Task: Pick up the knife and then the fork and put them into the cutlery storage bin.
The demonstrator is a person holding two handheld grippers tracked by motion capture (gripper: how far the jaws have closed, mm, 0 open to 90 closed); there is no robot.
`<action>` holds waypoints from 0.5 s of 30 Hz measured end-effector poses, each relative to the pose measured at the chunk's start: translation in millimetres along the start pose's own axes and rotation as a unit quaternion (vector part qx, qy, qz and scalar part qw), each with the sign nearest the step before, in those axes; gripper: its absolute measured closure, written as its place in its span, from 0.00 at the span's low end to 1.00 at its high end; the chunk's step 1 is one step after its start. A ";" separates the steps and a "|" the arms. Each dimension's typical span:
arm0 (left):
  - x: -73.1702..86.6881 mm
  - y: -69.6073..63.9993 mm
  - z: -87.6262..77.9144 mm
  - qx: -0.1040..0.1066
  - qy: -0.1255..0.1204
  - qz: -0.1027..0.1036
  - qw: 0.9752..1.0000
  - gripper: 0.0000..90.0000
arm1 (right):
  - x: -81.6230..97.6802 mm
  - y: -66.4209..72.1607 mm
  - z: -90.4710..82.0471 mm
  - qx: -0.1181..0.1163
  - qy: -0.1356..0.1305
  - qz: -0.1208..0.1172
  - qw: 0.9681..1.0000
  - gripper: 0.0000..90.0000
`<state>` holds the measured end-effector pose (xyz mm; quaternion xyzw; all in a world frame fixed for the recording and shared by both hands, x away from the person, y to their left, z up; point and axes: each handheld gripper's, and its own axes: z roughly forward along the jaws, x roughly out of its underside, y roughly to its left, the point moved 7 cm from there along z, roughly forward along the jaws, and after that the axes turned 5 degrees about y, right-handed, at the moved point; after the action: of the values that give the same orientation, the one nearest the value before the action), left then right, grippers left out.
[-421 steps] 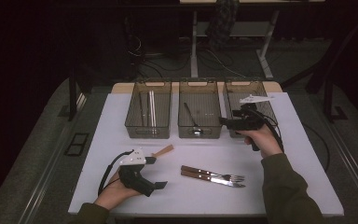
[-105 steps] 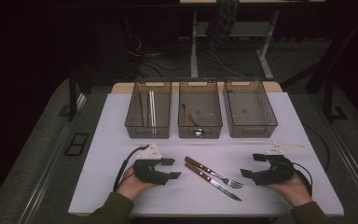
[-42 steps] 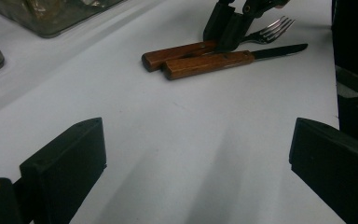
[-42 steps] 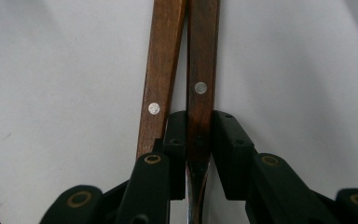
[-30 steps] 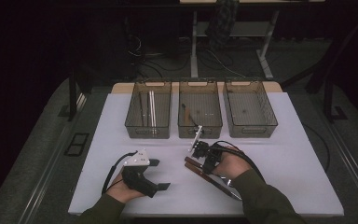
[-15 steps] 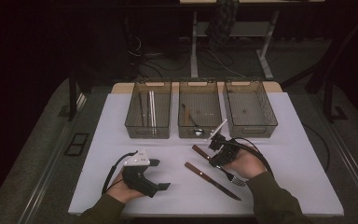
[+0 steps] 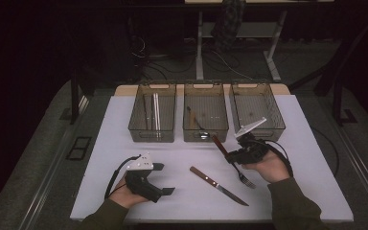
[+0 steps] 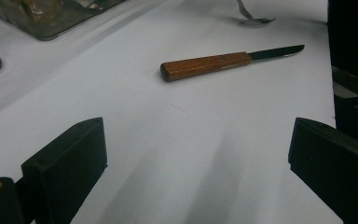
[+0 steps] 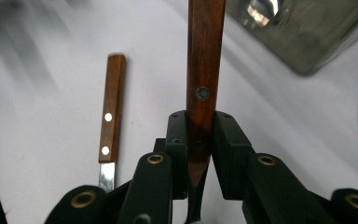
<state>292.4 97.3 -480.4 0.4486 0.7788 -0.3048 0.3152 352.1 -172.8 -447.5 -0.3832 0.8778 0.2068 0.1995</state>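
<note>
Your right tongs (image 7: 231, 158) are pinching the fork (image 7: 235, 164) by its wooden handle (image 9: 204, 70): in the right gripper view the two black pads press on either side of the handle just below its rivet, and the handle runs straight up and away from the tongs. In the high view the handle sticks out past the tongs toward the middle bin (image 7: 205, 117), while the metal tines (image 7: 247, 181) poke out on the near side, under your right hand (image 7: 268, 165). The fork sits tilted in the grip; whether its tines touch the bench (image 7: 306, 158) you cannot tell from these views.

Just beside the right tongs, on their left in the high view, the knife (image 7: 218, 185) lies flat on the bench, wooden handle toward the bins and blade toward you. It is clear of the tongs and untouched. In the right gripper view it lies left of the held handle, nearly parallel to it.

Your left tongs (image 7: 165, 178) are spread wide with nothing between them, low over the bench and pointing toward the knife, which lies well ahead of them in the left gripper view.

Beyond both tongs stand three bins in a row: the left bin (image 7: 152, 117), the middle one, and the right bin (image 7: 257, 109), nearest your right tongs.
</note>
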 end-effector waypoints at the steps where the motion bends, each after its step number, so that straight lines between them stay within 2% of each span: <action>1: -0.2 -0.2 -0.1 0.001 -0.001 0.000 1.000 0.03 | -0.1 -1.9 -3.4 -0.004 -0.011 0.002 1.000 0.85; 7: -0.8 0.1 -0.9 0.003 -0.004 -0.001 1.000 0.03 | 0.6 -11.7 -24.7 -0.015 -0.074 0.014 0.997 0.85; 13: -1.3 -0.4 -0.9 0.006 -0.007 -0.001 1.000 0.03 | 1.7 -25.7 -42.3 -0.007 -0.133 0.030 0.991 0.85; 15: -1.5 -0.1 -0.8 0.006 -0.008 -0.001 1.000 0.02 | 1.0 -30.4 -48.2 0.004 -0.157 0.034 0.987 0.85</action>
<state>292.8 97.1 -478.8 0.4474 0.7747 -0.3130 0.3190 365.2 -217.2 -414.2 -0.3155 0.8487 0.2679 0.3292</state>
